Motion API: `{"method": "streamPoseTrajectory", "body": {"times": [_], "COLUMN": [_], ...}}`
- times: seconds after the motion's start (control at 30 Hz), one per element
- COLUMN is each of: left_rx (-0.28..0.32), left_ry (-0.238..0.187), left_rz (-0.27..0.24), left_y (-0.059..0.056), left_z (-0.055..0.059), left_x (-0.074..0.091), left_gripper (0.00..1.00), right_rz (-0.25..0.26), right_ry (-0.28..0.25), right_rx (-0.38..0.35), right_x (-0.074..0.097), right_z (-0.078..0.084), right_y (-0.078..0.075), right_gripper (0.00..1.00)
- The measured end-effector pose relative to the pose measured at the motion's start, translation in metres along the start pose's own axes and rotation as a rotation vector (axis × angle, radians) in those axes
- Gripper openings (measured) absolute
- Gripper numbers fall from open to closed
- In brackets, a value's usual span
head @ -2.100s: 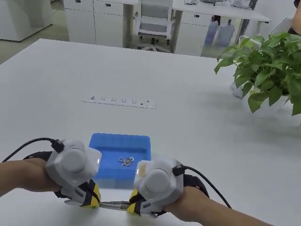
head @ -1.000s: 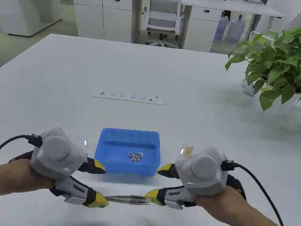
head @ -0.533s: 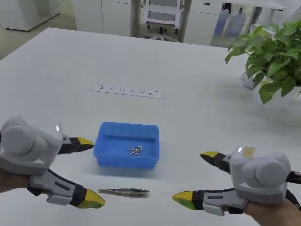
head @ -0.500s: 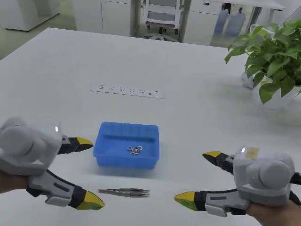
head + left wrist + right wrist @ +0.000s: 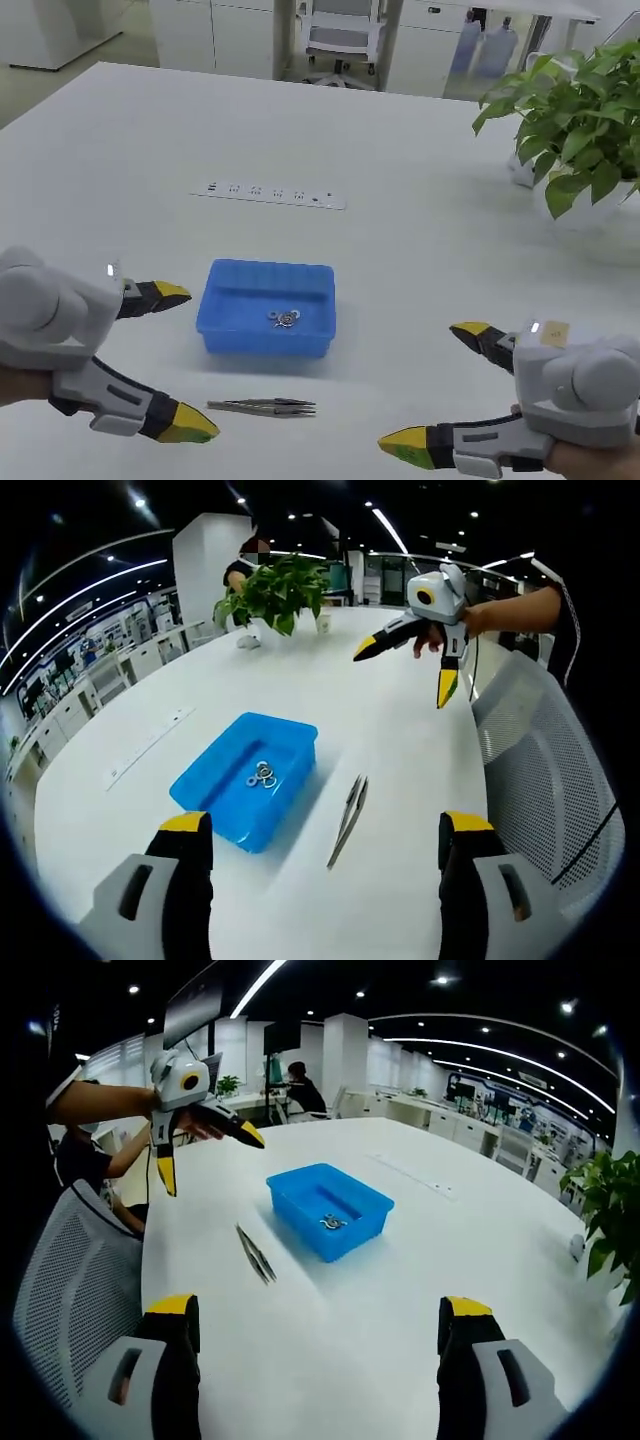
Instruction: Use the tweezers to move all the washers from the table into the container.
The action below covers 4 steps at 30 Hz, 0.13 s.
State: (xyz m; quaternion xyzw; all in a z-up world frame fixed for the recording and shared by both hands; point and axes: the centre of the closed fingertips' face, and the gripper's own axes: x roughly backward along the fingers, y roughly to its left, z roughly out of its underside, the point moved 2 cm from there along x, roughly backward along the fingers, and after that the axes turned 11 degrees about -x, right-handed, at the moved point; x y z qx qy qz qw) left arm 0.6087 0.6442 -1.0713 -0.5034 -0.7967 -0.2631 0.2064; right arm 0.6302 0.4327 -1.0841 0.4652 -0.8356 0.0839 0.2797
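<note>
Now the left gripper (image 5: 182,360) and right gripper (image 5: 434,387) are drawing apart, jaws wide, leaving the tweezers (image 5: 262,406) lying between them; the washers (image 5: 285,318) are sitting in the container (image 5: 265,342), so the task is probably finishing.

The blue container (image 5: 262,343) is an open box, right side up. A few little silver washers (image 5: 286,318) lie bunched in its middle. The thin metal tweezers (image 5: 262,407) lie flat beside it, not touching.
</note>
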Motion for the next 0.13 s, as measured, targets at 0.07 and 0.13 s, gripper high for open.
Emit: {"method": "streamPoseTrajectory", "body": {"times": [0.07, 0.13], "left_rx": [-0.001, -0.003], "left_ry": [0.002, 0.002], "left_rz": [0.002, 0.002], "left_y": [-0.0007, -0.0009], "left_z": [0.0004, 0.0007], "left_x": [0.0002, 0.0005], "left_gripper": [0.99, 0.99], "right_rz": [0.002, 0.003], "right_ry": [0.002, -0.003], "right_rx": [0.008, 0.001], "right_x": [0.0000, 0.0000], "right_z": [0.0003, -0.0004], "right_y": [-0.0001, -0.0004], "right_gripper": [1.00, 1.00]}}
